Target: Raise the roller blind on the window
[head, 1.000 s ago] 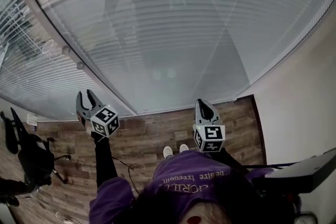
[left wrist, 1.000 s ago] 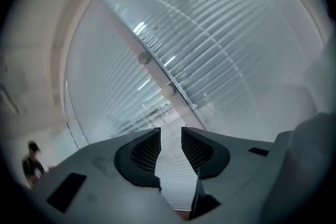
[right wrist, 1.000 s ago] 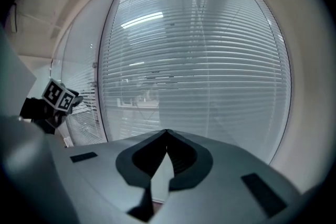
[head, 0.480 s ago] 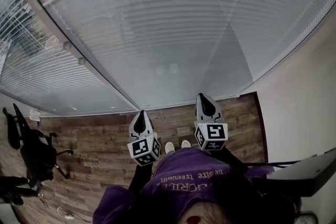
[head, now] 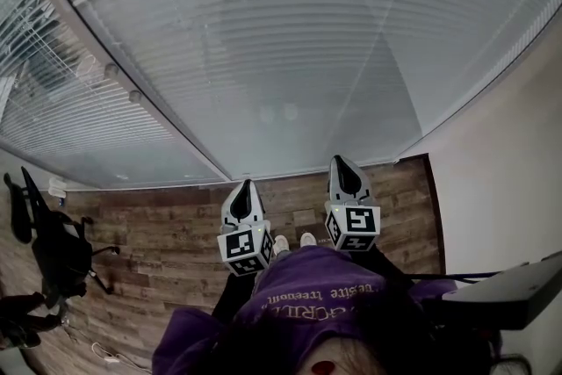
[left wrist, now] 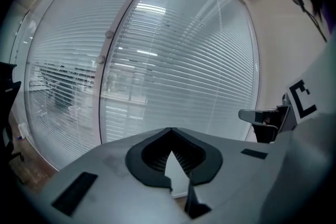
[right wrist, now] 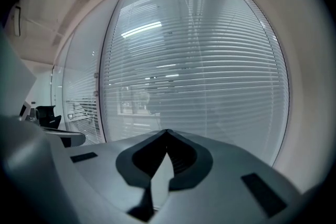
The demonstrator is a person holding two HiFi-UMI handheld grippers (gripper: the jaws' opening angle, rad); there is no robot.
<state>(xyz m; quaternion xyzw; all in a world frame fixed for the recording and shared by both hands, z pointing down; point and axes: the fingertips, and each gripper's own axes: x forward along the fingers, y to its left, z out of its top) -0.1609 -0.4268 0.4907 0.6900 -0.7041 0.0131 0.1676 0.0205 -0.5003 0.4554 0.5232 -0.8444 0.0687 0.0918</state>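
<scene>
A slatted blind (head: 290,39) hangs fully down over the big window, reaching to the floor line; it also fills the left gripper view (left wrist: 173,60) and the right gripper view (right wrist: 199,60). My left gripper (head: 245,185) points at the blind's bottom edge, short of it, jaws shut tip to tip (left wrist: 169,128) with nothing between them. Just to its right my right gripper (head: 340,161) is level with it, also shut and empty (right wrist: 167,131). Neither touches the blind. No cord or chain shows near either gripper.
A window post (head: 132,97) with two small knobs divides this pane from the left one. Wood floor (head: 158,241) lies below. A black office chair (head: 48,246) stands at the left, a white wall (head: 500,171) at the right, a dark desk edge (head: 509,281) at the lower right.
The left gripper swung from the window post at the left, where it stood open, to beside the right gripper, and its jaws have shut. The right gripper has barely moved.
</scene>
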